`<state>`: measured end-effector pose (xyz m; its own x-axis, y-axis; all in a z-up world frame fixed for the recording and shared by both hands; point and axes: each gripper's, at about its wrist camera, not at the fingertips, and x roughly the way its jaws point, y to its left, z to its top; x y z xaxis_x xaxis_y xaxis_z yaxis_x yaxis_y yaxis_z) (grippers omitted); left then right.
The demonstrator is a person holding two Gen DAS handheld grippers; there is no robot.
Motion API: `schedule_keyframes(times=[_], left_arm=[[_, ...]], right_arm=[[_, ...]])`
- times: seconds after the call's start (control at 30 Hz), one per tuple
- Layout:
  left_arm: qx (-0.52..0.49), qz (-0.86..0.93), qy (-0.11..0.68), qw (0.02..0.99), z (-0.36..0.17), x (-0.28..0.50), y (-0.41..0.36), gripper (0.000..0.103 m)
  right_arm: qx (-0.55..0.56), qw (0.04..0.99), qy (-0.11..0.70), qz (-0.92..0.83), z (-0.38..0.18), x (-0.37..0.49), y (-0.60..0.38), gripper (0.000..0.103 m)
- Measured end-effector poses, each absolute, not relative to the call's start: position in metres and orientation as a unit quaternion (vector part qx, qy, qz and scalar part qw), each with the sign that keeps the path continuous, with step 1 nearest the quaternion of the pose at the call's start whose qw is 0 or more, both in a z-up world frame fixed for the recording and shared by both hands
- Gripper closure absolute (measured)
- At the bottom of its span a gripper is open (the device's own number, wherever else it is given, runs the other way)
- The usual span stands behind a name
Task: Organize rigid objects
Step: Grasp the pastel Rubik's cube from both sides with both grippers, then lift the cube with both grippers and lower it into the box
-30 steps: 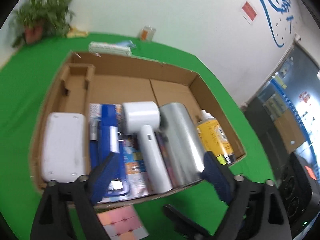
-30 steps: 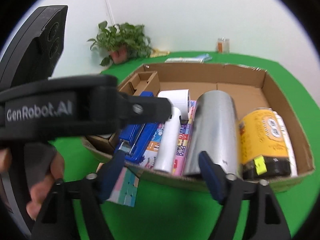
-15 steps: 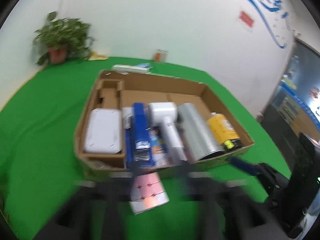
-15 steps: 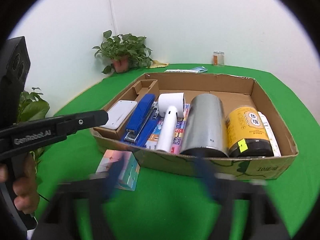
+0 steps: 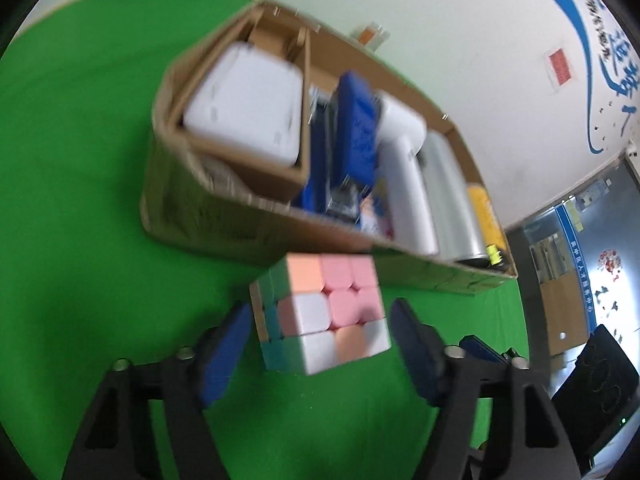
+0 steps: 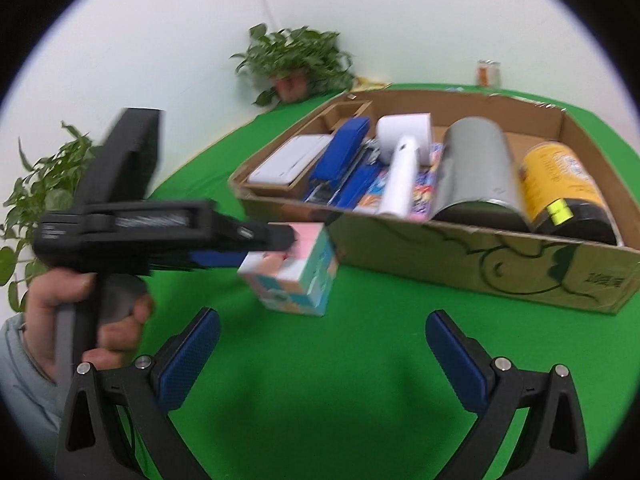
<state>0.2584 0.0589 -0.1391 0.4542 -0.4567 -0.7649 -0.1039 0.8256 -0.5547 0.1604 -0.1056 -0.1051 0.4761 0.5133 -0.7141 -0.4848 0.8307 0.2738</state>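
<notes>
A pastel puzzle cube (image 5: 324, 312) sits on the green table in front of the cardboard box (image 5: 224, 220). My left gripper (image 5: 320, 344) is open, its blue pads on either side of the cube with small gaps. In the right wrist view the cube (image 6: 294, 270) sits at the left gripper's tip. My right gripper (image 6: 322, 358) is open and empty above the green table, near the box's (image 6: 480, 256) front wall. The box holds a white case (image 5: 248, 100), a blue stapler (image 5: 352, 136), a white dryer (image 5: 408, 184), a silver cylinder (image 6: 476, 172) and a yellow can (image 6: 560, 180).
Potted plants (image 6: 296, 60) stand at the table's far edge and at the left (image 6: 36, 200). A small jar (image 6: 488, 73) stands behind the box. A dark screen device (image 5: 596, 384) is at the right of the left wrist view.
My left gripper has dropped down and come forward around the cube. My right gripper has pulled back and to the right of the box front. Both views are motion blurred.
</notes>
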Motion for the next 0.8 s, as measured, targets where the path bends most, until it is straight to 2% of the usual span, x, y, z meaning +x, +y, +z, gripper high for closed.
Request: schedule_keyframes(times=[0.17, 0.23, 0.3, 0.47, 0.57, 0.73, 0.8], left_arm=[[-0.273, -0.129, 0.5, 0.811, -0.144, 0.26, 0.048, 0.044], [-0.271, -0.147, 0.503, 0.807, -0.146, 0.26, 0.042, 0.046], [-0.271, -0.163, 0.507, 0.802, -0.147, 0.259, 0.034, 0.046], [-0.264, -0.178, 0.509, 0.8, -0.148, 0.251, 0.02, 0.046], [-0.264, -0.183, 0.511, 0.797, -0.148, 0.247, 0.015, 0.046], [-0.25, -0.174, 0.505, 0.807, -0.144, 0.238, 0.002, 0.047], [-0.234, -0.17, 0.501, 0.816, -0.138, 0.236, -0.005, 0.053]], right_arm=[[0.002, 0.85, 0.43, 0.303, -0.114, 0.171, -0.095, 0.011], [-0.019, 0.846, 0.436, 0.308, -0.12, 0.18, -0.086, 0.028], [-0.039, 0.838, 0.449, 0.307, -0.128, 0.191, -0.078, 0.039], [-0.058, 0.828, 0.462, 0.312, -0.136, 0.187, -0.071, 0.044], [-0.065, 0.827, 0.473, 0.298, -0.141, 0.175, -0.077, 0.054], [-0.065, 0.829, 0.481, 0.279, -0.145, 0.169, -0.081, 0.056], [-0.062, 0.827, 0.484, 0.278, -0.143, 0.17, -0.082, 0.056]])
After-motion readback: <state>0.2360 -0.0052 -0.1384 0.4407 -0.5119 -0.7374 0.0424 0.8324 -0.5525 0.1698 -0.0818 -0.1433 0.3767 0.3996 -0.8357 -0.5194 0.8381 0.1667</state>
